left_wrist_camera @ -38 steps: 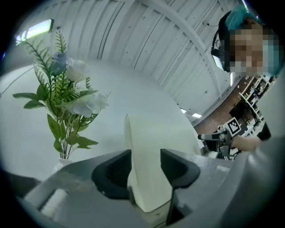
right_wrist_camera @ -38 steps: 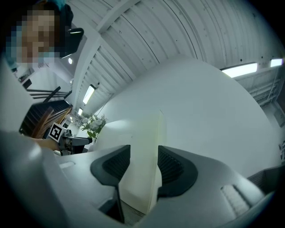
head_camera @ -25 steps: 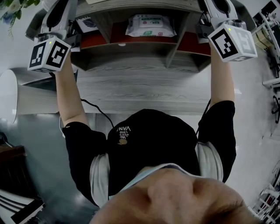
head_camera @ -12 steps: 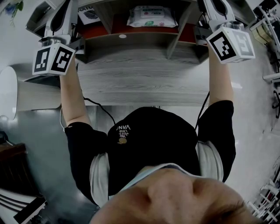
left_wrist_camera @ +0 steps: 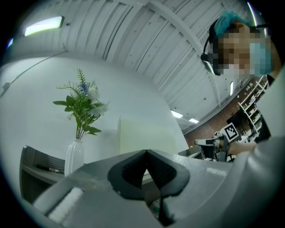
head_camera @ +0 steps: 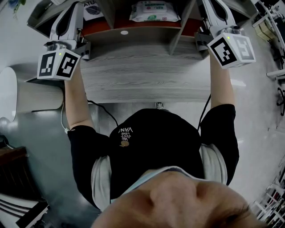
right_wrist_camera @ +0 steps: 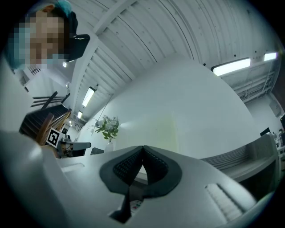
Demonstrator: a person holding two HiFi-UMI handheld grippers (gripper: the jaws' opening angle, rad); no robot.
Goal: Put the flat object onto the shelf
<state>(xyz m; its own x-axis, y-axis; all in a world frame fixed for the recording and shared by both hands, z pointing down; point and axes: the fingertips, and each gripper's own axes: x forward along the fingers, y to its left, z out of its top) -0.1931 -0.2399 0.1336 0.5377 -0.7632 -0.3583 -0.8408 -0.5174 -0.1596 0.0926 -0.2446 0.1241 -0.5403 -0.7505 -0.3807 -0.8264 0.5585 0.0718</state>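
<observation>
The flat object, a white pack of wet wipes (head_camera: 154, 10), lies on the red board in the middle bay of the grey wooden shelf (head_camera: 147, 41). My left gripper (head_camera: 71, 11) is held up at the shelf's left end and my right gripper (head_camera: 214, 9) at its right end, both apart from the pack. In the left gripper view the left gripper (left_wrist_camera: 146, 152) has just closed, pads together with nothing between them. The right gripper (right_wrist_camera: 142, 148) has closed the same way and is also empty. Both point upward at a white wall.
A dark printed package (head_camera: 91, 8) stands in the shelf's left bay. Below the shelf runs a grey wooden desk top (head_camera: 147, 82). A pale rounded unit (head_camera: 26, 95) sits at the left. A white vase of flowers (left_wrist_camera: 75, 158) stands on the shelf top. A person wearing a headset shows in both gripper views.
Both grippers have drawn back from the shelf toward the person and sunk a little. The pack stays on the red board.
</observation>
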